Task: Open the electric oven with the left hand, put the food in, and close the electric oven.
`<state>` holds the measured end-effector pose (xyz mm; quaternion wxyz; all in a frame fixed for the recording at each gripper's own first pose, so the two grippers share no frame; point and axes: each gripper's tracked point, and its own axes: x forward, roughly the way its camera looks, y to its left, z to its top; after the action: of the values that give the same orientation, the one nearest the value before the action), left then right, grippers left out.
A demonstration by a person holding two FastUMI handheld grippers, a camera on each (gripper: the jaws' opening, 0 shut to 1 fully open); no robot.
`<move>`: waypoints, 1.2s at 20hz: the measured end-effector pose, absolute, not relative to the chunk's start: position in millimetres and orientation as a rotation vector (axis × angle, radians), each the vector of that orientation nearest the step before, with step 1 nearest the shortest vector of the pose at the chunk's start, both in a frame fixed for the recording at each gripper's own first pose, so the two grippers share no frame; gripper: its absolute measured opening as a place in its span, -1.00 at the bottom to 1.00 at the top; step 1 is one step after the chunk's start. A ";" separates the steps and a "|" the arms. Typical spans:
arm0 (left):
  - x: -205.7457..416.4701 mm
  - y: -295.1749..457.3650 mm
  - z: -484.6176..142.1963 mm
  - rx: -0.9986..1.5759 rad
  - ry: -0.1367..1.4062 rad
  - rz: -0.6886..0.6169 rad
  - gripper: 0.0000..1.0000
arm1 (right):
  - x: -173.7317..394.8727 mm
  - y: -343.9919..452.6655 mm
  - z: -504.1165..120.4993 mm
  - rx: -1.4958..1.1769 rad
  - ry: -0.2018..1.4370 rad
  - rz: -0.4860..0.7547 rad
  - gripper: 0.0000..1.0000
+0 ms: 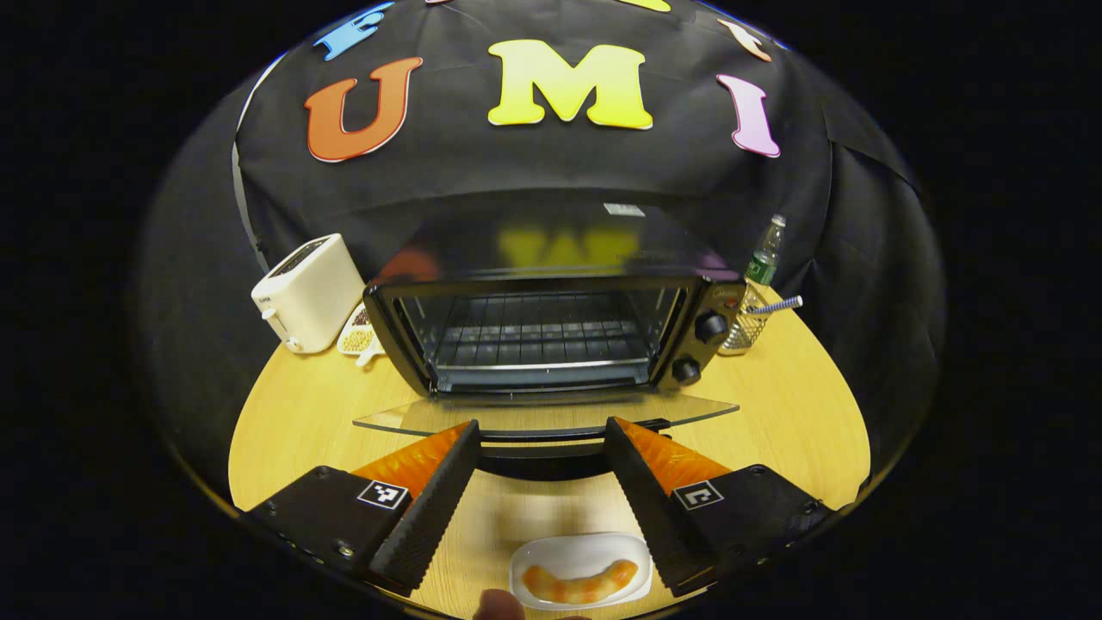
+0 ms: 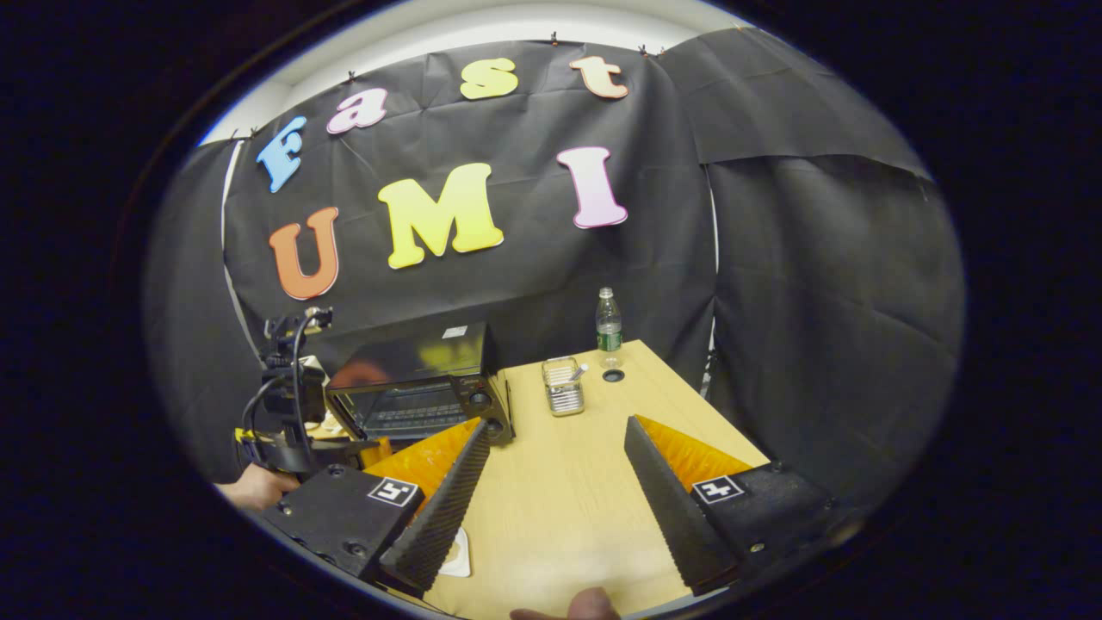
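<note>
The black electric oven stands in the middle of the wooden table with its glass door folded down flat and the wire rack inside in sight. My left gripper is open, its fingers on either side of the door's handle without pressing on it. Below them, near the table's front edge, an orange piece of food lies on a white dish. In the right gripper view my right gripper is open over bare table, right of the oven; a hand holds the left gripper before it.
A white toaster and a small dish of beans stand left of the oven. To its right are a wire holder with a straw and a water bottle. The table has a small round hole near the back.
</note>
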<state>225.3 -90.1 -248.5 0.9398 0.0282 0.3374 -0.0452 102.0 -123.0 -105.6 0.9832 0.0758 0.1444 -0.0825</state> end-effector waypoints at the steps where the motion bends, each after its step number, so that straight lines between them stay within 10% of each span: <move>1: 218.8 -88.4 -256.1 0.051 0.713 -0.096 0.91 | 98.7 -123.5 -105.7 0.151 0.291 -0.168 1.00; 12: 184.4 -82.5 -333.5 -0.042 1.075 -0.122 0.78 | 95.7 -113.6 -120.1 0.167 0.331 -0.150 1.00; 24: 178.4 -75.7 -335.2 -0.115 1.098 -0.084 0.75 | 123.7 -88.3 -137.6 0.146 0.393 0.004 1.00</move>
<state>178.4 -75.7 -335.2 0.8506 -0.0544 0.5215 -0.0397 123.7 -88.3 -137.6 0.9781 0.0723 0.1949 0.0020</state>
